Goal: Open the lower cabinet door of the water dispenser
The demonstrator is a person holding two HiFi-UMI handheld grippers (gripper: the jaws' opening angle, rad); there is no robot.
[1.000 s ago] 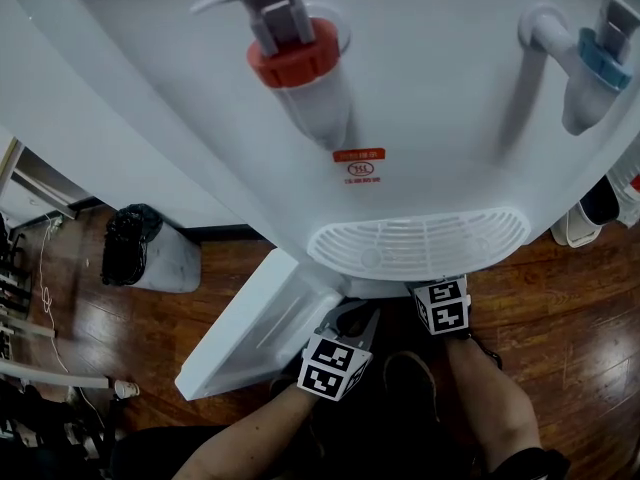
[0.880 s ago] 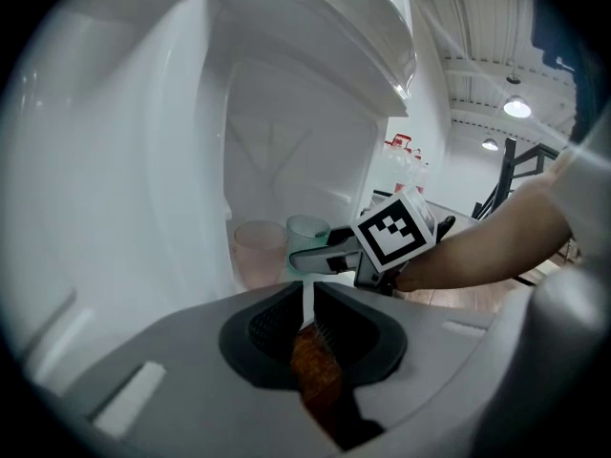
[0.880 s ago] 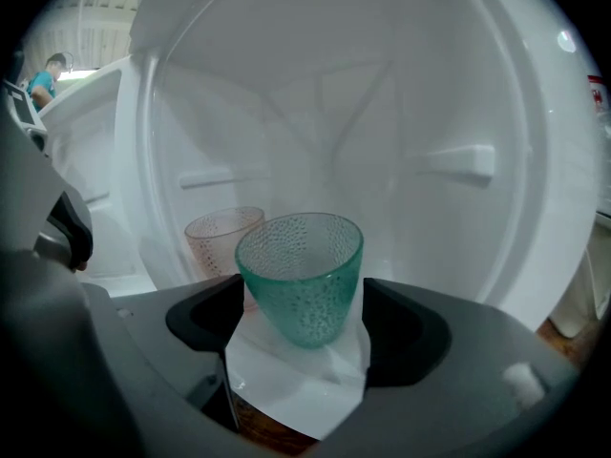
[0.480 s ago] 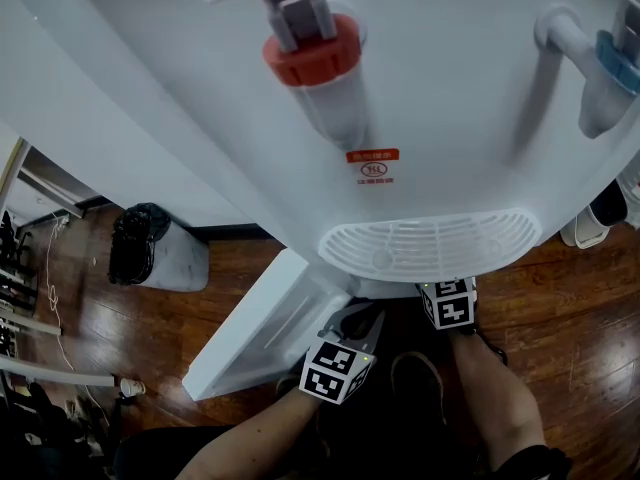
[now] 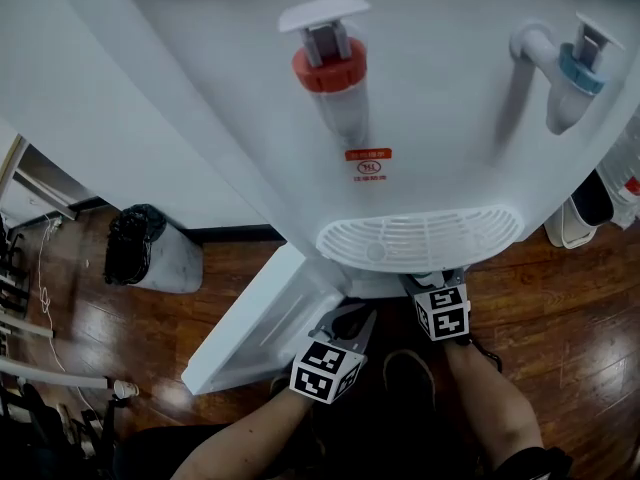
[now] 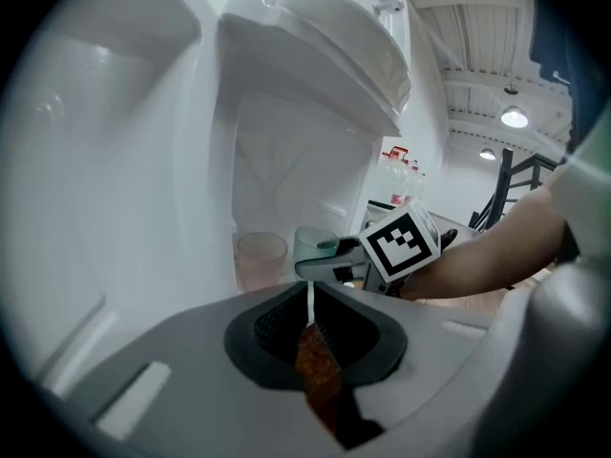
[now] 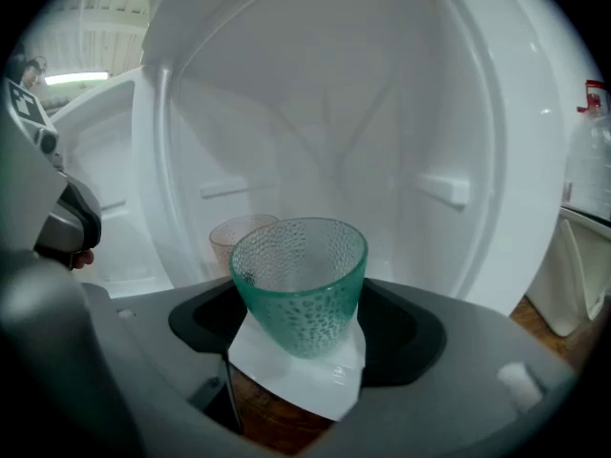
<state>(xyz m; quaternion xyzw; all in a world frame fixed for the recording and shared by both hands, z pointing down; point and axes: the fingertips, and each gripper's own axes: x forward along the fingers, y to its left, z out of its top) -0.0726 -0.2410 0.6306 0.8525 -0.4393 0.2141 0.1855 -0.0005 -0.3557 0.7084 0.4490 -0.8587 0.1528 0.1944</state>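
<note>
The white water dispenser (image 5: 430,128) fills the head view, and its lower cabinet door (image 5: 255,333) hangs open to the left. Inside the cabinet (image 7: 315,132) stand a green dimpled glass cup (image 7: 301,280) and, behind it, a pink cup (image 7: 234,237). My right gripper (image 7: 298,351) reaches into the opening. Its jaws are closing with the green cup between them, and I see no pad pressing on it. My left gripper (image 6: 309,303) is shut on nothing in front of the opening, just left of the right gripper (image 6: 401,241). Both cups, green (image 6: 310,251) and pink (image 6: 260,256), show beyond it.
A red tap (image 5: 330,68) and a blue tap (image 5: 572,68) hang above the drip grille (image 5: 420,238). A bin with a black liner (image 5: 135,246) stands on the wooden floor at the left. White containers (image 5: 575,218) sit at the right. The person's shoe (image 5: 408,378) is below.
The head view has shifted a little, so the taps sit more to the right. Both grippers keep their places at the cabinet opening, and the door stays open.
</note>
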